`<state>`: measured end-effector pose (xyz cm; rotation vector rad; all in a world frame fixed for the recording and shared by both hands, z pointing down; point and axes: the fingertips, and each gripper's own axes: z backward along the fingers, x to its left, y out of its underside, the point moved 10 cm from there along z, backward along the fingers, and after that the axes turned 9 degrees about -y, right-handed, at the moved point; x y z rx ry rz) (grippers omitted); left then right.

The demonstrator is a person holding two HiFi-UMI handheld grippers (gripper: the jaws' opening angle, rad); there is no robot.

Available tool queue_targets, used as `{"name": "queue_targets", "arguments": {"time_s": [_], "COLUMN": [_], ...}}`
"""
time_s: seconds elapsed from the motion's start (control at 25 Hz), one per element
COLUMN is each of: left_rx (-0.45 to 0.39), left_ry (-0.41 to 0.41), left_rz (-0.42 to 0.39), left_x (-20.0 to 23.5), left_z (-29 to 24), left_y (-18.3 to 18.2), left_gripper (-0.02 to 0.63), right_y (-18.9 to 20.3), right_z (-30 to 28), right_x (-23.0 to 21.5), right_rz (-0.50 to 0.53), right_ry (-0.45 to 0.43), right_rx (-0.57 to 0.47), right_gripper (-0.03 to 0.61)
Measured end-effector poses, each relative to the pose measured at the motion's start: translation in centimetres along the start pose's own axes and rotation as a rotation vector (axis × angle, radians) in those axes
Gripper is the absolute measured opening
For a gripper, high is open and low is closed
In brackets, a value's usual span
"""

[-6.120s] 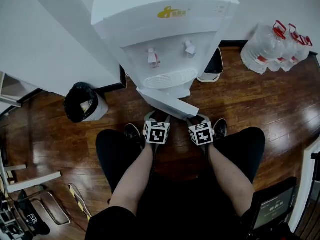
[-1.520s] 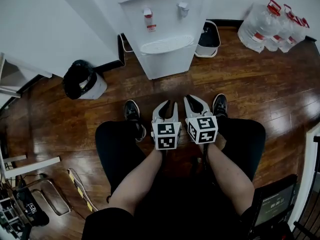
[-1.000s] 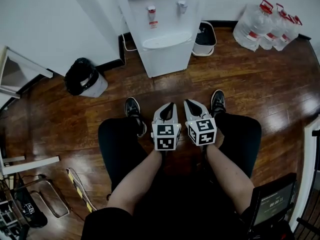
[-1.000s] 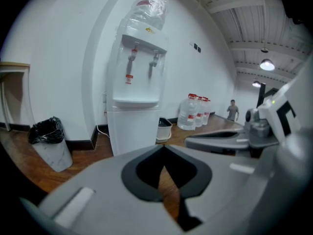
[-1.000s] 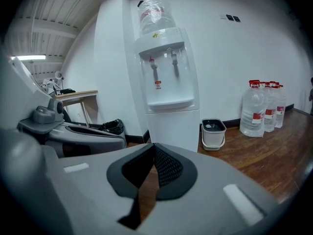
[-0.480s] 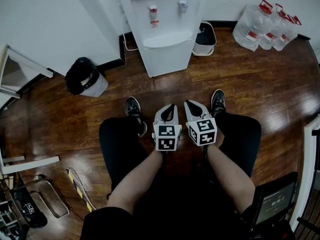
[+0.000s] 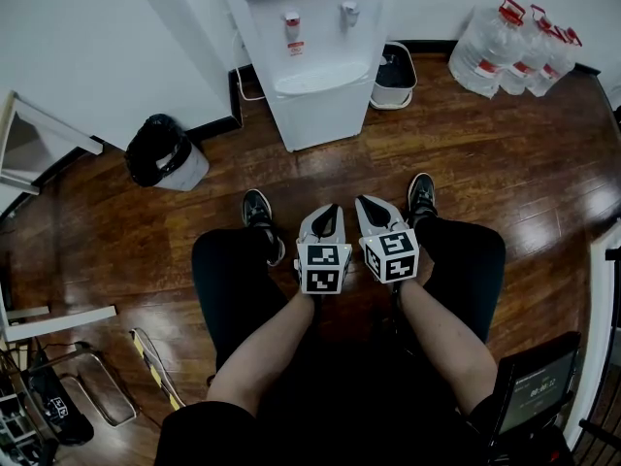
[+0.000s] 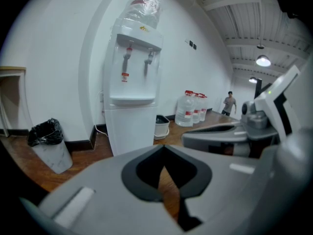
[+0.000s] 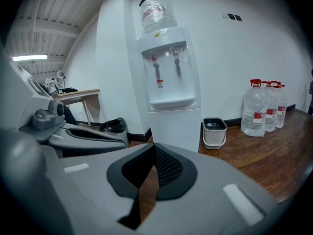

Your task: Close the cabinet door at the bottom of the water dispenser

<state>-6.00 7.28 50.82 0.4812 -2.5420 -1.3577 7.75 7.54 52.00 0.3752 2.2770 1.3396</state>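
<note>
The white water dispenser [image 7: 310, 56] stands against the wall. Its bottom cabinet door [image 7: 320, 115] lies flat and shut against the body, seen head-on in the left gripper view [image 8: 131, 129] and the right gripper view [image 9: 177, 126]. A water bottle [image 9: 157, 14] sits on top. My left gripper [image 7: 323, 214] and right gripper [image 7: 370, 207] are side by side in front of my knees, well back from the dispenser. Both are shut with nothing between the jaws. In each gripper view the jaw tips meet, the left gripper [image 8: 164, 153] and the right gripper [image 9: 154, 151].
A black-bagged bin [image 7: 163, 163] stands left of the dispenser and a small white pail [image 7: 393, 74] at its right. Several large water jugs [image 7: 505, 37] sit further right. A table edge [image 7: 39, 134] is at the left, a dark device [image 7: 534, 386] at lower right.
Since the earliest frame the open door has ended up shut and I have stepped back from the dispenser. Over the last second the grippers stay put; only the view shifts slightly.
</note>
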Motion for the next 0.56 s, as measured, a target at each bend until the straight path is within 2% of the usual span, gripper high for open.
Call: {"name": "queue_targets", "arguments": {"time_s": [0.36,0.56], "left_rx": [-0.005,0.004], "left_ry": [0.003,0.005], "left_rz": [-0.004,0.006], "left_x": [0.0,-0.1], "left_z": [1.6,-1.0], "left_y": [0.2,-0.2], "left_gripper": [0.02,0.02], "right_y": [-0.2,-0.1], "right_z": [1.1,-0.6], "right_x": [1.4,-0.6], "right_rz": [0.005,0.001], "right_ry": [0.002,-0.005], "right_rx": [-0.008,0.0], "right_gripper": [0.005,0.005]}}
